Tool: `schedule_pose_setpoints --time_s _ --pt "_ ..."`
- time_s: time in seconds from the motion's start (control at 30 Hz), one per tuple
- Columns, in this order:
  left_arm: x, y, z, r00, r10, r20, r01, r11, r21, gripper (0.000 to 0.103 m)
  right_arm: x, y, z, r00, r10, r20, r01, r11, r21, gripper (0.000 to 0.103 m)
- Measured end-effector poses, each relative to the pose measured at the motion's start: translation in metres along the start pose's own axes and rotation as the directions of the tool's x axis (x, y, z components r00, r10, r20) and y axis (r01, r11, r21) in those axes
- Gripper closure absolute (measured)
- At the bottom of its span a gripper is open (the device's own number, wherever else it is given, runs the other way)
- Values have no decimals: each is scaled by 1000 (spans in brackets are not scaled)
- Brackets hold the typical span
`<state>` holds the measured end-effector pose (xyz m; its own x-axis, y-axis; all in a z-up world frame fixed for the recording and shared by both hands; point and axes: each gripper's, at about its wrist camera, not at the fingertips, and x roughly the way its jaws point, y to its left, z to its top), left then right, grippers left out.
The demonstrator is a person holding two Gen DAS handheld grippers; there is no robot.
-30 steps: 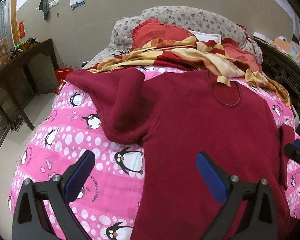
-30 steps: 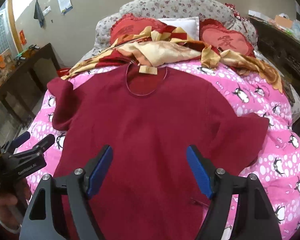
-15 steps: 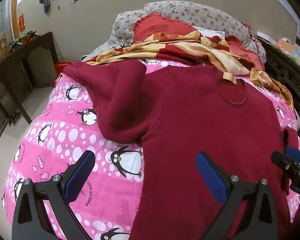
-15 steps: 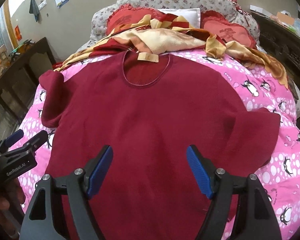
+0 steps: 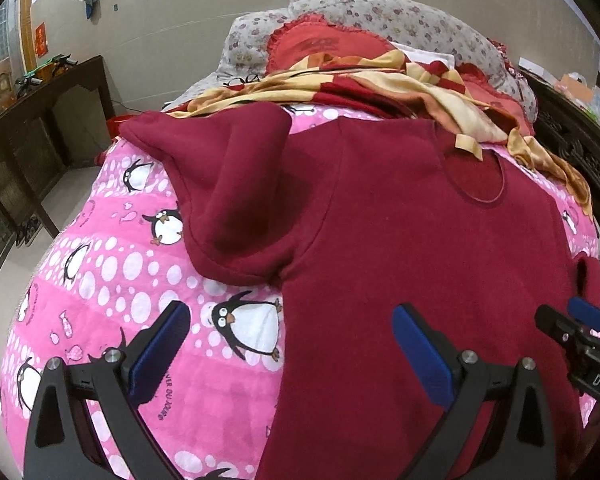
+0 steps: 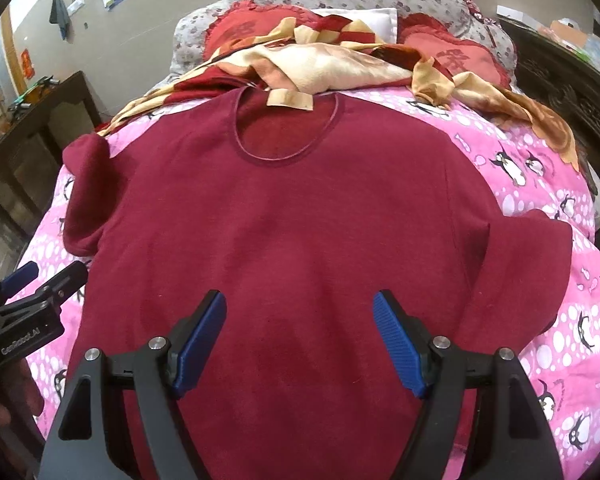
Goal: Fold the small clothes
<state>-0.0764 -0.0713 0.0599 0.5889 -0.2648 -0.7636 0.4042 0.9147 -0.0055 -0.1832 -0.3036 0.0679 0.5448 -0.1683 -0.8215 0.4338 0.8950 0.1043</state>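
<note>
A dark red sweater (image 6: 300, 224) lies flat, neck away from me, on a pink penguin-print blanket (image 5: 112, 264). Its left sleeve (image 5: 228, 184) is bunched and folded at the shoulder; its right sleeve (image 6: 528, 276) lies folded beside the body. My left gripper (image 5: 288, 344) hangs open above the sweater's left edge, one finger over the blanket and one over the cloth. My right gripper (image 6: 298, 340) hangs open above the lower middle of the sweater. Neither holds anything. Each gripper also shows at the edge of the other's view.
A crumpled gold and red cloth (image 6: 324, 64) and red pillows (image 6: 456, 56) lie past the sweater's collar. Dark wooden furniture (image 5: 40, 128) stands left of the bed and a carved dark wooden frame (image 6: 572, 80) runs along its right side.
Both grippers have moved forward and lower toward the sweater, which looks larger now. The jaws stay open and the sweater has not moved.
</note>
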Motion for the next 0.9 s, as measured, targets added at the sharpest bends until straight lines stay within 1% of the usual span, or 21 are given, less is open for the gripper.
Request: schedule_pose_setpoints --time_s 0.43,0.63,0.9 --pt "13 4 4 1000 -1 -19 1 1000 -16 0 15 10 1 1000 9 -20 -9 1000 -4 5" --pt "16 5 5 1000 1 -17 -1 1000 -24 0 19 18 3 1000 5 -20 -6 1000 -29 5" --pt "20 13 7 1000 3 -24 -4 999 -39 0 26 24 1 999 20 -38 -22 999 -34 5"
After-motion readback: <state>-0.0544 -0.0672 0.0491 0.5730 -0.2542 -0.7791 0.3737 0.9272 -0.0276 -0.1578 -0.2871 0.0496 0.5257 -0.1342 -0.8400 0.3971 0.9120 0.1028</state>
